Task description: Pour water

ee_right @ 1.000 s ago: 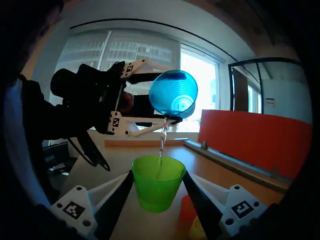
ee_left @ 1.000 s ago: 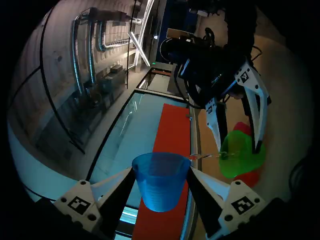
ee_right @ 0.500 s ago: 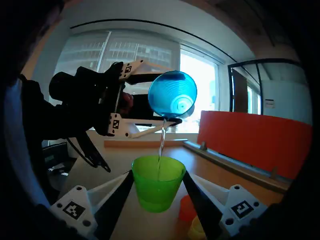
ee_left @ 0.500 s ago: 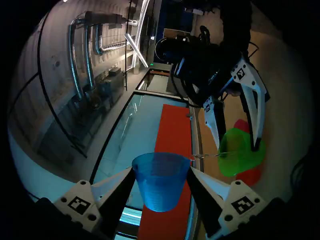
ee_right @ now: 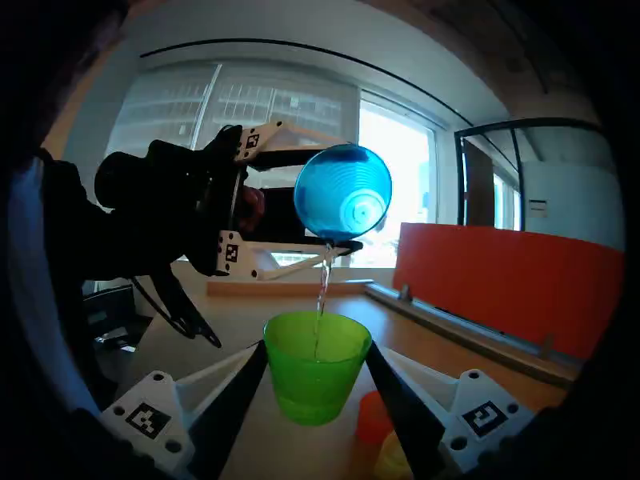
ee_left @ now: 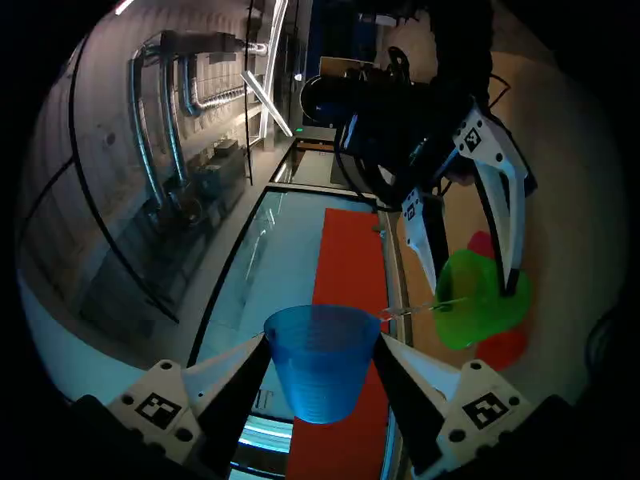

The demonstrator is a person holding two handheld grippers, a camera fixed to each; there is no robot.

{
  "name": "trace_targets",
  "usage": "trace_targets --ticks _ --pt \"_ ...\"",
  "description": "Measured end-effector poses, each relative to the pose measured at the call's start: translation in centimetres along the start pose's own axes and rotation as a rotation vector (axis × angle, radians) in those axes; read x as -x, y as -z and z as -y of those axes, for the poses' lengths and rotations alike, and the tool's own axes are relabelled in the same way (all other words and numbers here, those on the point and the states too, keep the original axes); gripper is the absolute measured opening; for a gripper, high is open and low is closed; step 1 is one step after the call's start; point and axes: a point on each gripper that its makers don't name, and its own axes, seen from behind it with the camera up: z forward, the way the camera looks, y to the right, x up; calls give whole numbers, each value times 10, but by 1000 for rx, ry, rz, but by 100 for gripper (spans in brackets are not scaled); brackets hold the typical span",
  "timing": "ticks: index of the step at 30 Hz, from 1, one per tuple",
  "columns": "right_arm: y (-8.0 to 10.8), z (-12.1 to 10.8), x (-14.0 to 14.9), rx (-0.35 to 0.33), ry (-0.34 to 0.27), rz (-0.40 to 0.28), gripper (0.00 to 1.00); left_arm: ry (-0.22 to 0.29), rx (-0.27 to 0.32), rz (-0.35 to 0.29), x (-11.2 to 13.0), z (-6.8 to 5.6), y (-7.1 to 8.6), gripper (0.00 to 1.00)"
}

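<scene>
heads up, the left gripper (ee_left: 322, 340) pinches the tipped blue cup (ee_left: 322, 372) above the right gripper (ee_right: 314, 350) pinching the green cup (ee_right: 314, 388), so one wobble probably sends that thin stream (ee_right: 322, 288) onto the table (ee_right: 240, 324).

I have my left gripper (ee_left: 320, 346) rolled on its side, one finger stacked above the other, both pressing the blue cup (ee_left: 322, 372) tipped between its jaws. It hangs above and ahead of my right jaws. My right gripper (ee_right: 316, 352) sits level, both fingers clamped on the green cup (ee_right: 314, 376), upright between them
</scene>
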Motion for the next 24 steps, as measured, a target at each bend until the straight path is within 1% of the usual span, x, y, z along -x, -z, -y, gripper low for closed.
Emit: trace_targets --ticks 20,24 --pt "1 0 -3 6 1 -6 91 -77 -13 -3 -6 6 0 86" --pt "1 0 -3 7 1 -7 91 -82 -13 -4 -8 5 1 86"
